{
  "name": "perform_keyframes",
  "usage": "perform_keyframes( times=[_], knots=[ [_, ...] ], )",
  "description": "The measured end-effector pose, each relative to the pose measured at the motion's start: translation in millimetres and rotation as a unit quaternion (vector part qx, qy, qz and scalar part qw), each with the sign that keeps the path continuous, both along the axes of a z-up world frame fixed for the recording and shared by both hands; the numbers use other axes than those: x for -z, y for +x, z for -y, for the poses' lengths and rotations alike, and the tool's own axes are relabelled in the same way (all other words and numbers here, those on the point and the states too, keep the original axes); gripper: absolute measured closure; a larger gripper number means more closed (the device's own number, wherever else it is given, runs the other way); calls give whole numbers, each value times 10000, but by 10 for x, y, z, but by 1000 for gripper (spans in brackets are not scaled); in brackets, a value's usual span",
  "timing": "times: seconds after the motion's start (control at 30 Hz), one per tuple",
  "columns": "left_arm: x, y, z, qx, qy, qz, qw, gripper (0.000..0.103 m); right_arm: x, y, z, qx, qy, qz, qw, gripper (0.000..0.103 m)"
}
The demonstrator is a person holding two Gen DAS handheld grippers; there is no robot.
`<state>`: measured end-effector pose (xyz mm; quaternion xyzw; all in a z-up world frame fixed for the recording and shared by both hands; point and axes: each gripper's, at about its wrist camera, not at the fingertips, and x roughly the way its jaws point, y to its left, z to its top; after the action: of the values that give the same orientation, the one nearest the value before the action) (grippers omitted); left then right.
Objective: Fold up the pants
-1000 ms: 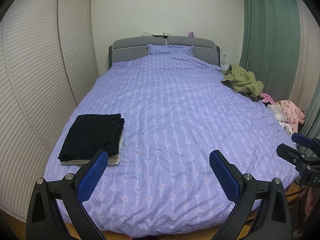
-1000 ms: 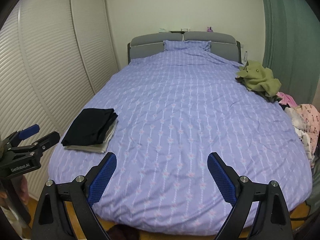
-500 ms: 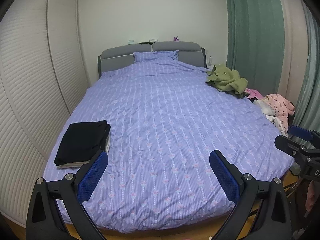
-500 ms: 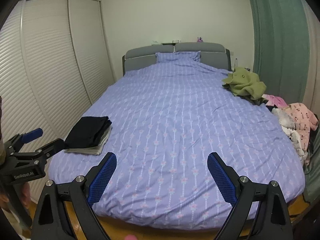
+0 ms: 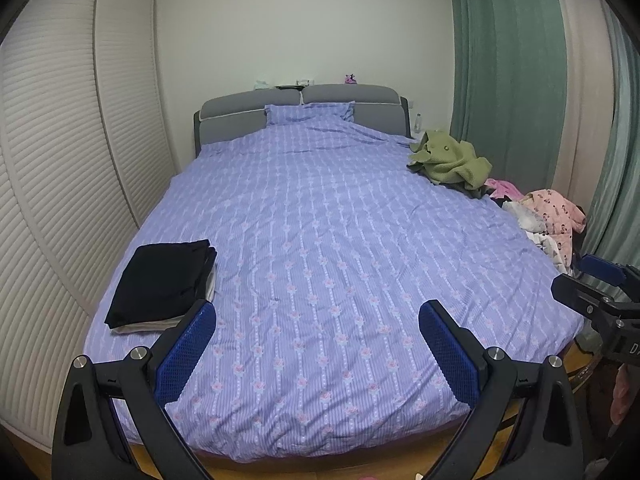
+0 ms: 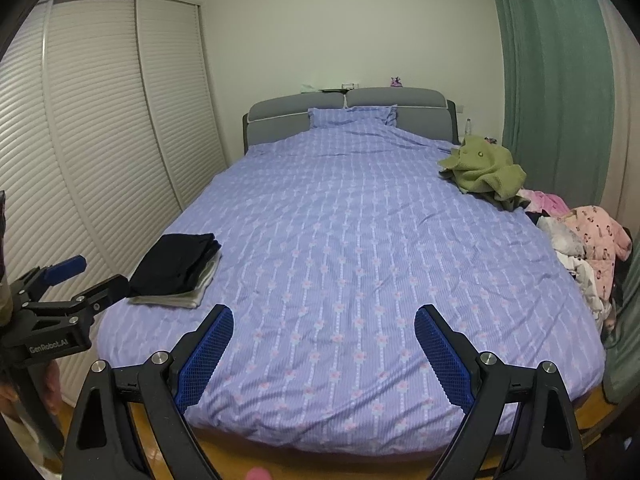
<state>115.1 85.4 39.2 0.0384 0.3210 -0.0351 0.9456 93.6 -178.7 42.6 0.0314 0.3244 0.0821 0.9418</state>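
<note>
A folded black garment [image 5: 162, 280] lies on a folded pale one at the near left of the purple bed [image 5: 320, 240]; it also shows in the right wrist view [image 6: 176, 264]. A pile of loose clothes, green [image 5: 448, 160] and pink [image 5: 552, 220], lies along the bed's right edge, also seen in the right wrist view [image 6: 486, 172]. My left gripper [image 5: 318, 354] is open and empty, held off the bed's foot. My right gripper [image 6: 324, 356] is open and empty, beside it to the right.
White louvred wardrobe doors [image 5: 60, 160] run along the left. Green curtains [image 5: 512, 80] hang on the right. A grey headboard [image 5: 304, 108] with a pillow is at the far end. Wooden floor [image 6: 320, 456] shows below the bed's foot.
Both grippers have pulled back and away from the bed, so more of the room and floor shows. Both stay open and empty.
</note>
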Motion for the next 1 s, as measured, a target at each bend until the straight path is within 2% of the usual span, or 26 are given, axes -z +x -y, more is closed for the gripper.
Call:
perform_keyframes(
  times=[1.0],
  knots=[
    [-51,26,-11,-6,-37,51,10000,0,22,39,16,24,-52,-22,10000,10]
  ],
)
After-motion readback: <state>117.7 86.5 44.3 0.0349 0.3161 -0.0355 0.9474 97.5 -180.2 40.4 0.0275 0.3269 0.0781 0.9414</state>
